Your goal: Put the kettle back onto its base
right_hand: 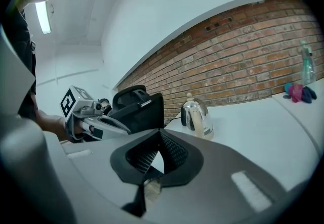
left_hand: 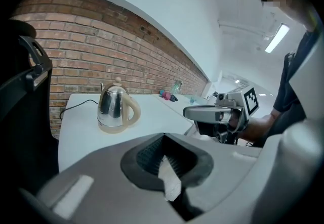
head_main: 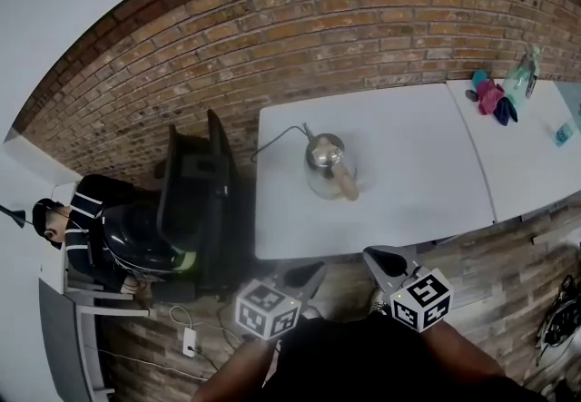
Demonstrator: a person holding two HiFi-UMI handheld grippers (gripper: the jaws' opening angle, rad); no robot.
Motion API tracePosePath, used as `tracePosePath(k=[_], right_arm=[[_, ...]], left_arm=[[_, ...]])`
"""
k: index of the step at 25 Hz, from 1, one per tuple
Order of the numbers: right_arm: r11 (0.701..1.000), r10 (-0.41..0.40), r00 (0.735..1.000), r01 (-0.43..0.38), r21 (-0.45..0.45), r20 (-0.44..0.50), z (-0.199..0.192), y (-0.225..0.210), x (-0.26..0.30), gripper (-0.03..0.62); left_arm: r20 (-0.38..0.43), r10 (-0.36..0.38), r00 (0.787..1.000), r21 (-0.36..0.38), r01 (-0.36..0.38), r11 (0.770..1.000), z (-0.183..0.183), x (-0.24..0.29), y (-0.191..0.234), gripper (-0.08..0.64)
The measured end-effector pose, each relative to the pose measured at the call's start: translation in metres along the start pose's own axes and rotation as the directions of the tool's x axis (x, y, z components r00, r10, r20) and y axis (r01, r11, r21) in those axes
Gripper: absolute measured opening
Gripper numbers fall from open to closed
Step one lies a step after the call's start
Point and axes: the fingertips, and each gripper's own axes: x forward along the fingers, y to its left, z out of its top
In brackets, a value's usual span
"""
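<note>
White table (head_main: 427, 173) against a long brick wall (head_main: 363, 19), with a second table butted to its right end. Toward the left half of the white table, a steel kettle (head_main: 327, 160) with a cream handle, upright and seated on its base (left_hand: 112, 128) — black cord (head_main: 272, 142) running from it toward the table's far left corner. On the second table, a pink and a dark cloth (head_main: 492, 99) beside a clear spray bottle (head_main: 522, 73). Left of the white table, a black chair (head_main: 195, 196) and a seated person (head_main: 86, 219) in a striped sleeve. At the near edge of the white table, both well apart from the kettle: left tool (head_main: 316, 268) and right tool (head_main: 374, 255), side by side, each with its marker cube toward the body. Left tool's jaws together, nothing gripped between the ribbed pads. Right tool's jaws likewise closed and empty — kettle in line ahead of both.
</note>
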Motion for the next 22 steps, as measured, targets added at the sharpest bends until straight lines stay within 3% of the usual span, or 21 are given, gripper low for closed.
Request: tracePosePath(k=[14, 22], right_arm=[[0.992, -0.116, 0.993, 0.117, 0.051, -0.014, -0.029, 0.096, 0.036, 0.026], [0.98, -0.191, 0.982, 0.191, 0.063, -0.009, -0.039, 0.123, 0.025, 0.026]], left_arm=[[0.024, -0.111, 0.994, 0.026, 0.11, 0.994, -0.04, -0.086, 0.039, 0.001], [0.026, -0.174, 0.984, 0.036, 0.173, 0.984, -0.055, -0.097, 0.047, 0.001]])
